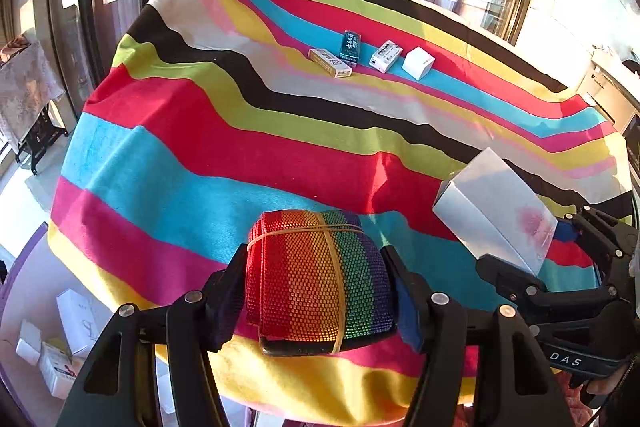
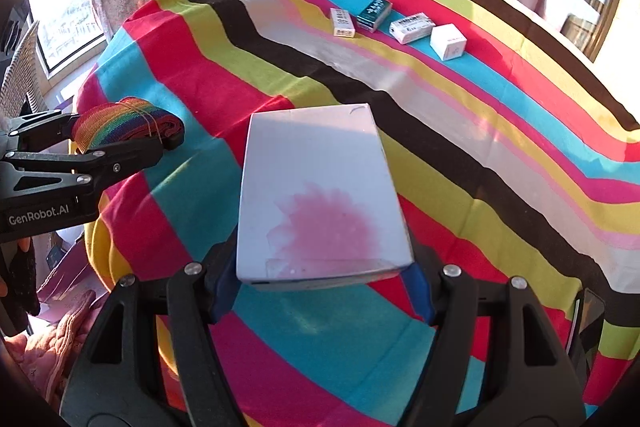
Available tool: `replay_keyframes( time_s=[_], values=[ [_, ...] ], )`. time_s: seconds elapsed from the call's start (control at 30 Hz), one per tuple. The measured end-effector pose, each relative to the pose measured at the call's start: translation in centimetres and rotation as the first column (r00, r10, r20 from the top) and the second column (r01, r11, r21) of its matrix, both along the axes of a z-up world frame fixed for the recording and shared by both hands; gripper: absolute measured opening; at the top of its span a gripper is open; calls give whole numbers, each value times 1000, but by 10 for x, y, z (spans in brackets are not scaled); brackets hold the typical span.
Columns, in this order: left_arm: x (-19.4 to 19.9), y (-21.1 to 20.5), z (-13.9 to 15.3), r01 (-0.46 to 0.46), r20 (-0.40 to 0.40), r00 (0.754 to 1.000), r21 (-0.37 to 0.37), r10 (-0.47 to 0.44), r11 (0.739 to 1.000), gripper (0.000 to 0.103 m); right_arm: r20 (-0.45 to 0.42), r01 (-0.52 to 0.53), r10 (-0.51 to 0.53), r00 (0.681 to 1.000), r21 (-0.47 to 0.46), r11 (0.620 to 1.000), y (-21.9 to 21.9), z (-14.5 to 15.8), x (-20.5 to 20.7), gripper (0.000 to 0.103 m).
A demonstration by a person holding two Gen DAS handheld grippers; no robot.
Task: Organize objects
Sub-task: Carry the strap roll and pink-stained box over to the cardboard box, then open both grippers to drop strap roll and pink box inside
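A rainbow mesh roll (image 1: 316, 275) bound with a rubber band sits between the pads of my left gripper (image 1: 316, 267), which is shut on it just above the near edge of the striped tablecloth (image 1: 240, 147). To its right, my right gripper (image 2: 322, 267) is shut on a white box (image 2: 320, 187) with a pink stain, held over the cloth. The right wrist view shows the roll (image 2: 124, 121) at the left. Far across the table lie a tan box (image 1: 330, 63), a dark green box (image 1: 350, 45), a white printed box (image 1: 385, 55) and a white cube box (image 1: 418, 63) in a row.
White boxes (image 1: 60, 347) lie on the floor below the table's left corner. A cloth-covered stand (image 1: 24, 87) is at the far left, windows run behind the table, and a pink garment (image 2: 60, 327) lies low on the left.
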State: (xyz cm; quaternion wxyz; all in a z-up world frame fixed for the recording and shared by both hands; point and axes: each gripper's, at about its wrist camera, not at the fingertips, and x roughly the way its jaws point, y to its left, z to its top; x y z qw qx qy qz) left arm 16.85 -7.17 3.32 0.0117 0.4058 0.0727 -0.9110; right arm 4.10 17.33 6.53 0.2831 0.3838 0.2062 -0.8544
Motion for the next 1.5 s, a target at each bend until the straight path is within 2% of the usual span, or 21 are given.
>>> replay_keyframes(
  time_s=[0.4,0.67,0.9,1.2,1.23,1.3,1.33,1.37,1.43,1.5],
  values=[
    [27,-27,-4,-25,-19,999,77,26,997,64,-19,-126,127,992,49,991,-42,7,34,72],
    [73,-68,3,-113,-47,992,122,120,986,64,5,-259,259,966,30,965,-75,14,69,72],
    [117,-119,0,-271,-35,961,106,276,957,64,32,-420,419,907,64,905,-122,4,109,72],
    [148,-184,-15,-472,6,881,60,472,880,64,78,-618,613,786,120,777,-179,-17,159,72],
    [149,-190,-16,-497,13,868,51,497,866,65,89,-637,631,771,116,762,-184,-20,164,72],
    [148,-199,-18,-540,32,841,35,539,841,80,120,-673,663,739,103,732,-193,-27,172,75],
    [148,-202,-18,-555,35,832,31,554,831,83,128,-686,675,727,107,719,-197,-31,176,78],
    [149,-203,-17,-563,28,826,28,562,826,84,127,-694,683,720,115,711,-198,-33,179,79],
    [148,-201,-13,-556,8,831,19,556,831,84,109,-693,684,721,122,710,-196,-34,179,80],
    [140,-192,-7,-523,-5,852,11,523,852,84,94,-666,659,746,108,738,-189,-30,169,80]
  ],
)
